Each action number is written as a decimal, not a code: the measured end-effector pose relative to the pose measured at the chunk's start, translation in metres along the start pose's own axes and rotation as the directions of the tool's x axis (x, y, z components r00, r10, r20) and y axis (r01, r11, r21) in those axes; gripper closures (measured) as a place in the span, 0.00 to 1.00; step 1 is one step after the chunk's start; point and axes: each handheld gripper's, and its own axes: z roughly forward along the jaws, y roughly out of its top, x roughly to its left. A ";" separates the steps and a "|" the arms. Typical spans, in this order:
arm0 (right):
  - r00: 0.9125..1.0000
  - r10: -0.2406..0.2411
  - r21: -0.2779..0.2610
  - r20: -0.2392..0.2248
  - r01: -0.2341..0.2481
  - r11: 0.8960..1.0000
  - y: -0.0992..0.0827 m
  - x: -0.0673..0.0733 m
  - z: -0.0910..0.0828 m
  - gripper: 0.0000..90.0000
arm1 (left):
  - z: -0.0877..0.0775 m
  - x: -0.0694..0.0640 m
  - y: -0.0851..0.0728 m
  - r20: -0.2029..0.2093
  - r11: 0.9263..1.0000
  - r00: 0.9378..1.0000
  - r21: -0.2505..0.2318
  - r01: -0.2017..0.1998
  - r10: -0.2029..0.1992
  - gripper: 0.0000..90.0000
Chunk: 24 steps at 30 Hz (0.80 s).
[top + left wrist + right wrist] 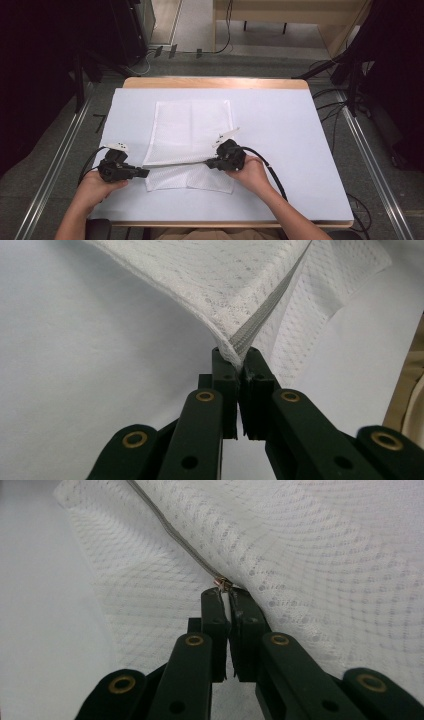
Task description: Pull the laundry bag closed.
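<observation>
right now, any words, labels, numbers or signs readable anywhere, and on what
None: no readable text stands on anything.
Mesh bag: plain white netting with a grey zipper, no label or print.
Table cover: blank.
Left tongs and right tongs: plain black with brass rivets, no brand or number.
Zipper pull: too small to show any marking.

One white mesh bag (192, 135), two tools, one table (280, 130).

Mesh bag (192, 135) on table (280, 150), left of centre; left gripper (145, 173) at its near-left corner, right gripper (209, 163) near-right, apparently on zipper (175, 164) between them.
</observation>
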 end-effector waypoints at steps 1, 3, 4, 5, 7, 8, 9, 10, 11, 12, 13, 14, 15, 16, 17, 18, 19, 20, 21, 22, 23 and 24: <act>1.000 -0.002 0.001 0.003 0.002 1.000 0.000 0.000 0.000 0.97 | 0.000 0.000 0.000 0.000 1.000 1.000 0.002 -0.002 0.002 0.97; 1.000 -0.002 -0.002 0.001 0.002 1.000 0.000 0.000 -0.001 0.97 | 0.000 0.000 0.000 0.001 1.000 1.000 0.002 -0.002 0.002 0.97; 1.000 -0.006 0.003 0.007 0.006 1.000 0.000 0.000 -0.001 0.97 | 0.000 0.001 0.000 0.000 1.000 1.000 0.005 -0.003 0.003 0.97; 1.000 -0.006 -0.001 0.005 0.006 1.000 0.000 0.000 -0.001 0.97 | 0.000 0.001 0.000 -0.002 1.000 1.000 0.006 -0.003 0.003 0.97; 1.000 -0.006 0.002 0.006 0.006 1.000 -0.001 -0.001 -0.002 0.97 | 0.000 0.001 0.000 0.001 1.000 1.000 0.006 -0.001 0.001 0.97; 1.000 -0.003 0.008 0.010 0.003 1.000 -0.001 -0.001 -0.002 0.97 | 0.000 0.001 0.000 0.000 1.000 1.000 0.008 0.001 -0.001 0.97; 1.000 -0.003 0.008 0.010 0.003 1.000 -0.002 -0.002 -0.002 0.97 | 0.000 0.001 -0.001 0.003 1.000 1.000 0.009 0.003 -0.003 0.97; 1.000 0.001 0.009 0.012 -0.001 1.000 -0.002 -0.002 -0.002 0.97 | 0.000 0.001 -0.001 0.001 1.000 1.000 0.012 0.003 -0.003 0.97; 1.000 0.006 0.012 0.014 -0.006 1.000 -0.003 -0.003 -0.003 0.97 | 0.000 0.001 -0.001 0.000 1.000 1.000 0.013 0.005 -0.005 0.97; 1.000 0.006 0.012 0.014 -0.006 1.000 -0.003 -0.003 -0.003 0.97 | 0.000 0.001 -0.001 0.000 1.000 1.000 0.013 0.005 -0.005 0.97; 1.000 0.011 0.014 0.015 -0.011 1.000 -0.004 -0.004 -0.004 0.97 | 0.000 0.002 -0.001 0.001 1.000 1.000 0.011 0.006 -0.006 0.97; 1.000 0.011 0.014 0.015 -0.011 1.000 -0.004 -0.004 -0.004 0.97 | 0.000 0.002 -0.001 0.000 1.000 1.000 0.010 0.005 -0.005 0.97; 1.000 0.008 0.010 0.015 -0.008 1.000 -0.005 -0.005 -0.004 0.97 | -0.001 0.002 -0.001 -0.001 1.000 1.000 0.011 0.003 -0.003 0.97; 1.000 0.007 0.011 0.018 -0.008 1.000 -0.005 -0.005 -0.005 0.97 | 0.000 0.002 -0.001 0.000 1.000 1.000 0.010 0.004 -0.004 0.97; 1.000 0.010 0.015 0.019 -0.010 1.000 -0.005 -0.005 -0.006 0.97 | -0.001 0.002 -0.001 -0.006 1.000 1.000 0.012 0.002 -0.002 0.97; 1.000 0.011 0.013 0.018 -0.011 1.000 -0.006 -0.006 -0.007 0.97 | -0.001 0.002 -0.002 -0.007 1.000 1.000 0.012 0.001 -0.001 0.97; 1.000 0.010 0.016 0.021 -0.010 1.000 -0.006 -0.006 -0.007 0.97 | -0.002 0.003 -0.002 -0.004 1.000 1.000 0.008 0.004 -0.004 0.97; 1.000 0.007 0.015 0.020 -0.007 1.000 -0.006 -0.006 -0.008 0.97 | -0.003 0.004 -0.003 -0.006 1.000 1.000 0.002 0.007 -0.007 0.97; 1.000 0.007 0.016 0.019 -0.007 1.000 -0.006 -0.006 -0.009 0.97 | -0.004 0.004 -0.004 -0.009 1.000 1.000 -0.001 0.014 -0.014 0.97; 1.000 0.007 0.015 0.019 -0.007 1.000 -0.006 -0.006 -0.010 0.97 | -0.005 0.005 -0.004 -0.010 1.000 1.000 -0.001 0.017 -0.017 0.97; 1.000 0.005 0.016 0.022 -0.005 1.000 -0.006 -0.007 -0.011 0.97 | -0.005 0.006 -0.005 -0.014 1.000 1.000 0.000 0.019 -0.019 0.97; 1.000 0.006 0.022 0.025 -0.006 1.000 -0.007 -0.007 -0.013 0.97 | -0.005 0.006 -0.005 -0.014 1.000 1.000 0.003 0.019 -0.019 0.97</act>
